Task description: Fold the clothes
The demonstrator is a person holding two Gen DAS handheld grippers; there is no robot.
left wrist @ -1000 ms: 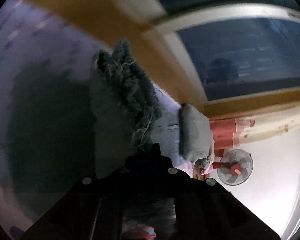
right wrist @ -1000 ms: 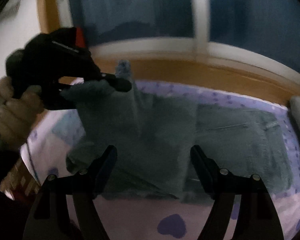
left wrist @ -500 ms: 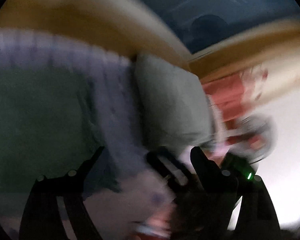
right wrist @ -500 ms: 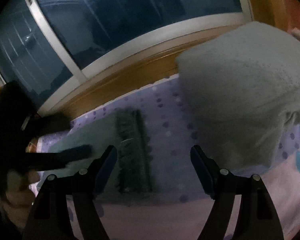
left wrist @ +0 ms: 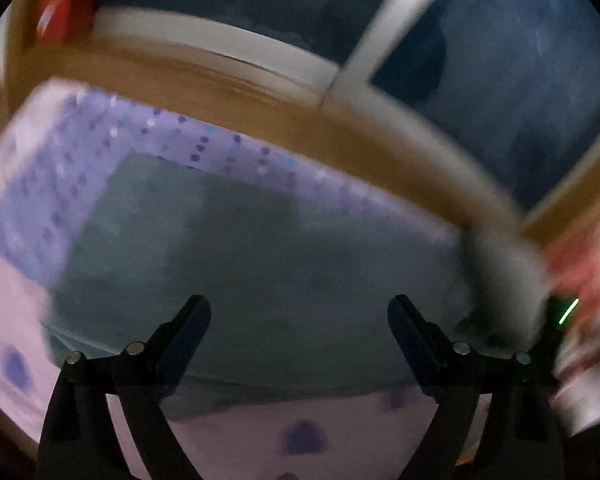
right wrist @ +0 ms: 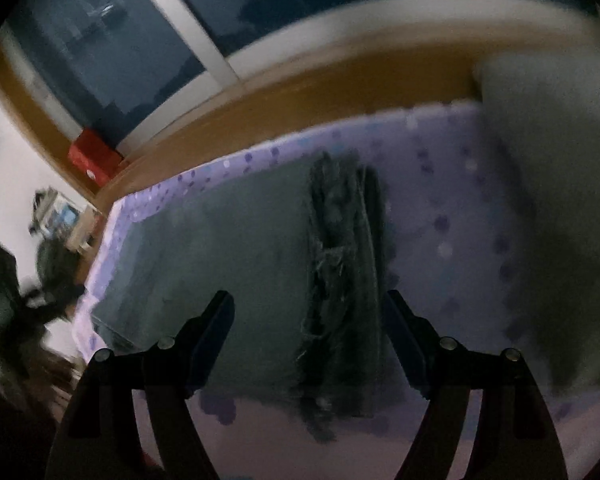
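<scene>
The grey garment (right wrist: 236,264) lies flat on the bed, on a lilac sheet (right wrist: 440,184) with purple dots, close to the wooden edge under the window. It looks already folded into a rough rectangle. Its frayed dark hem (right wrist: 340,280) runs along the right side of it in the right wrist view.

The left gripper (left wrist: 298,332) hangs above the cloth and its jaws are opening; nothing is between them, and the fabric lies free under them. The right gripper (right wrist: 310,324) is also spread wide and empty, with the fringed hem just under and between its fingers, not pinched.

I judge that the step in hand is to take the garment again for the next fold. To do it well, each gripper should go down to a corner or an edge and pinch all layers together, so that the lower layer does not slide out. The two grips should be level, so the new fold comes straight.

The cloth seems a thick, soft, matte material like denim or heavy cotton, and the hem has loose threads that could catch on a finger. A grey pillow (right wrist: 548,200) lies at the right, near but apart from the garment. The pictures are blurred, so finer detail I cannot tell.
</scene>
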